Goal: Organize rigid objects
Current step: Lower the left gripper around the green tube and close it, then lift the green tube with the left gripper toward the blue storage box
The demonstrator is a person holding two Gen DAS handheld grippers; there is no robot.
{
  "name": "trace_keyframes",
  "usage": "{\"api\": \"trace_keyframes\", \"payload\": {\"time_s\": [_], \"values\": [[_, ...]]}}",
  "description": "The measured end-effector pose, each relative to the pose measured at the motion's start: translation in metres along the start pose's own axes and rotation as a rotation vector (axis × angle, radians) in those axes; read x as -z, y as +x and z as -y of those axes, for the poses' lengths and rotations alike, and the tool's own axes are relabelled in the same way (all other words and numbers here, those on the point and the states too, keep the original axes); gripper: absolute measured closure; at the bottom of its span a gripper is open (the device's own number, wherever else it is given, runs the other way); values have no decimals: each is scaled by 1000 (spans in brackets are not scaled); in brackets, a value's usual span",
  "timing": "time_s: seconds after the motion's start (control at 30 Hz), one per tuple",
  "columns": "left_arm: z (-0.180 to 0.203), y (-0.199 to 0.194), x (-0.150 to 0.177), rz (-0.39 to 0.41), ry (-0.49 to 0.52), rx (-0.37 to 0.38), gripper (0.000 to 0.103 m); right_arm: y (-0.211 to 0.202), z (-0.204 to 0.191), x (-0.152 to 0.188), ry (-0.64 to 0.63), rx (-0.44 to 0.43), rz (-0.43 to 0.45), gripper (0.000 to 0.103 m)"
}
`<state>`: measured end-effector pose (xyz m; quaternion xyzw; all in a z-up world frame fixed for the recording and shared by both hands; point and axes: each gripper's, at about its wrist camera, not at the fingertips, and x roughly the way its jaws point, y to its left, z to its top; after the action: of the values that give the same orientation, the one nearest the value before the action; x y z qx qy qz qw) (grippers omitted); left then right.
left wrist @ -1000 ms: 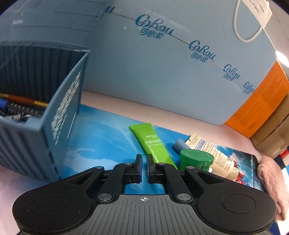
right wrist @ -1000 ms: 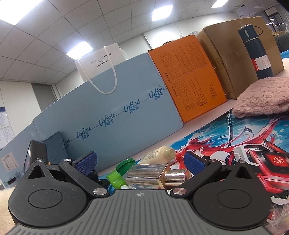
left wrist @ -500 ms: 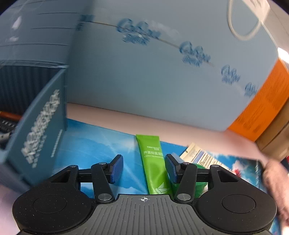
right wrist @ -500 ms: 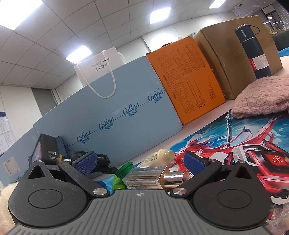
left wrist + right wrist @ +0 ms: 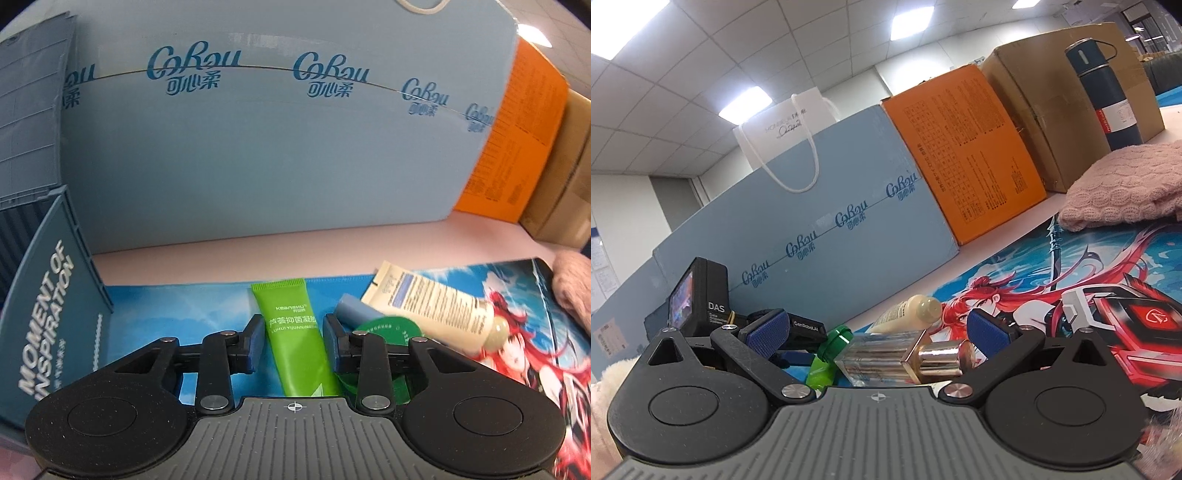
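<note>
A green tube (image 5: 295,332) lies on the printed mat (image 5: 166,314), running between the fingers of my left gripper (image 5: 293,343). Its jaws are closing, and the pads stand close at the tube's sides without visibly pressing it. Right of it sit a green round jar (image 5: 388,328), a small blue stick (image 5: 352,310) and a cream tube (image 5: 436,306). My right gripper (image 5: 877,332) is open wide. A clear perfume bottle with a gold cap (image 5: 886,358) lies crosswise between its fingers, untouched. The green tube's cap end (image 5: 836,339) shows just left of the bottle.
A blue storage box (image 5: 48,314) stands at the left on the mat. A long light-blue carton (image 5: 277,147) walls the back, with an orange box (image 5: 967,147) and a brown carton beside it. A pink knitted cloth (image 5: 1126,184) and a dark flask (image 5: 1108,92) are at the right.
My left gripper went from shut to open, then narrowed around the green tube. It shifted right, away from the storage box, and rolled level. The right gripper has not moved.
</note>
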<state>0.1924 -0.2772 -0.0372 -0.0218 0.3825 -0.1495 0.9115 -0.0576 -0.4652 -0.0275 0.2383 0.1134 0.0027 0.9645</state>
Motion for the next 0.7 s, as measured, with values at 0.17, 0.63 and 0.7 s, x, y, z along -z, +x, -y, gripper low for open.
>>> {"api": "trace_keyframes", "payload": {"time_s": [0.17,0.63,0.7], "values": [[-14,-20,15,-14,16,70,72,8,-17,8,-111,-58,-69,0],[-63,-60,50,-104,-104,321,88,31,-92,42,-219,-48,-362,18],[-68,-59,52,-128,-130,362,88,41,-105,49,-230,-13,-409,23]]}}
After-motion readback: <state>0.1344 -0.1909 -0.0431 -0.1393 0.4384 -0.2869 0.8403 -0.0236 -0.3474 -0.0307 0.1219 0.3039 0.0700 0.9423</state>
